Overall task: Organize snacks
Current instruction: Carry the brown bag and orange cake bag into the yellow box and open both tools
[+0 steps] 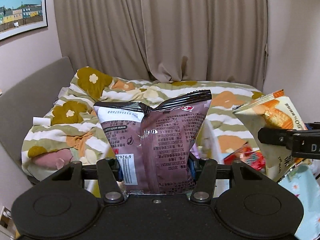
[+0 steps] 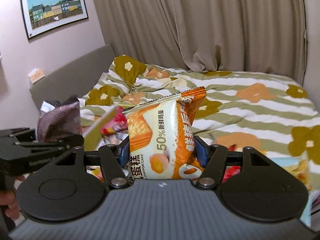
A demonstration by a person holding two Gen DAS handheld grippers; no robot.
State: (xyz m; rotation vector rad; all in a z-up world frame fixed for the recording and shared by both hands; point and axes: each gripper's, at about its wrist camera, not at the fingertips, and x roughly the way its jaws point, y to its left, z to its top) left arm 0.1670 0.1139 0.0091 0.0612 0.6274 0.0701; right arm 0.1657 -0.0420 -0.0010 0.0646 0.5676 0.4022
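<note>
The puffy maroon foil snack bag with a black crimped top (image 1: 158,146) stands upright at the centre of the left wrist view, pinched at its lower part by the left gripper (image 1: 157,170), whose blue pads press both sides. At three o'clock from it hangs the cream-and-orange plastic chiffon cake packet (image 1: 274,132), likewise clamped low down by the right gripper (image 2: 162,154). Both packets are held in the air above the bed. Beneath them, at about five o'clock, lies a blurred heap of red and pale-blue wrappers (image 1: 246,156) (too smeared to count). Behind spreads the green-striped floral duvet (image 2: 250,108), then beige curtains (image 1: 160,30). In my judgement the sorting is midway: two packets are lifted but not yet placed, the heap remains untouched, and no destination shows.
</note>
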